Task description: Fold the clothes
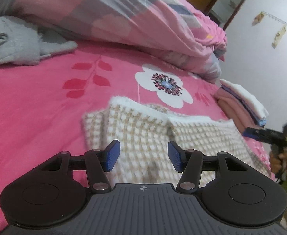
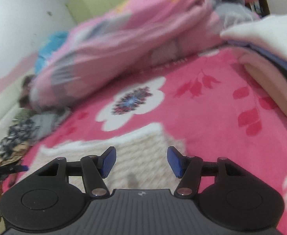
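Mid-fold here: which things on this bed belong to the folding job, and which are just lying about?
Job:
- cream-and-tan checked knit garment, folded, in front of both open grippers (left, right)
- stack of folded white, blue and pink clothes
- crumpled grey fleece garment, probably waiting

Lying about:
- pink patterned quilt, heaped
- pink flowered bedsheet
- dark patterned fabric bundle at the bed's edge

pink floral bedsheet point(image 1: 35, 98); bunched quilt point(image 1: 135, 19); mirror point(image 1: 227, 5)

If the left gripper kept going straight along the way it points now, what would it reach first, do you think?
Most likely the checked knit garment, which lies on the bed straight ahead of the open left gripper; depth is hard to judge.
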Demonstrator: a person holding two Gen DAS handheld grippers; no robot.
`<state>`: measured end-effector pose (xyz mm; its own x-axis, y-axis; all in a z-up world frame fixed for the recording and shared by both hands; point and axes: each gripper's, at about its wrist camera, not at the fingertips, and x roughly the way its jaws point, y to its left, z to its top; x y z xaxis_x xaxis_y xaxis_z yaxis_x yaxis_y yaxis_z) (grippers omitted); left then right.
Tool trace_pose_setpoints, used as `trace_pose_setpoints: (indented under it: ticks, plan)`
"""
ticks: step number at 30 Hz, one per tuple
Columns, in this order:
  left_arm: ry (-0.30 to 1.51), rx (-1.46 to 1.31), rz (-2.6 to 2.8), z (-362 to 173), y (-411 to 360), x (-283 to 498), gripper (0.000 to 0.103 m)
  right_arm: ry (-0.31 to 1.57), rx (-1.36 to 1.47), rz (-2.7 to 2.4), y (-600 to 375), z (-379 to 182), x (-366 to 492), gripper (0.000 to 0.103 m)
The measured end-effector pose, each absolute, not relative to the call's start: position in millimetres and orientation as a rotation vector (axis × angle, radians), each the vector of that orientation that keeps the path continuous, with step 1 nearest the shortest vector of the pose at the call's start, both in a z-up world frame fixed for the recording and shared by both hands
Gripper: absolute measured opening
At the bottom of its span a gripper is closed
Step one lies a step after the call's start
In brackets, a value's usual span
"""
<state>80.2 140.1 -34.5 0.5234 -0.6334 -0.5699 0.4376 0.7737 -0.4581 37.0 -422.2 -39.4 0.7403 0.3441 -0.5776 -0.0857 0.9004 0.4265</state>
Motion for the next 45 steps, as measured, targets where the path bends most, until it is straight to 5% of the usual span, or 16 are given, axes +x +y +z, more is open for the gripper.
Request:
trace_pose_setpoints:
  ticks: [3,5,7,19,25,28,30,33,35,37,45]
  plan:
    - [0.795,-0.260,-0.658,-39,136,86,0.054,0.780,0.397,0.266,-426,-57,61,0.049]
    - [0.783,-0.248,-0.671,-38,136,86,0.053,0.812,0.392,0.304,-422,-62,66,0.028]
    - [0.768,-0.236,-0.683,-38,136,85,0.051,0.793,0.359,0.336,-417,-57,63,0.019]
    - [0.755,-0.247,-0.666,-46,129,104,0.046,0.764,0.404,0.349,-416,-66,60,0.019]
    - [0.733,-0.247,-0.596,-40,142,102,0.061,0.744,0.433,0.309,-425,-60,50,0.021]
    - [0.773,-0.238,-0.601,-47,135,112,0.061,0.745,0.477,0.272,-433,-66,53,0.041]
    - [0.783,-0.227,-0.606,-52,129,117,0.057,0.751,0.509,0.256,-437,-73,57,0.043]
    - [0.777,-0.231,-0.606,-55,126,120,0.035,0.750,0.532,0.255,-437,-77,59,0.042]
    - [0.760,-0.240,-0.604,-54,127,119,0.008,0.742,0.525,0.259,-435,-75,57,0.029]
    - [0.724,-0.211,-0.591,-50,125,111,0.006,0.731,0.505,0.269,-431,-71,54,0.009]
    - [0.588,-0.226,-0.558,-19,133,95,0.005,0.572,0.410,0.248,-416,-32,31,0.007]
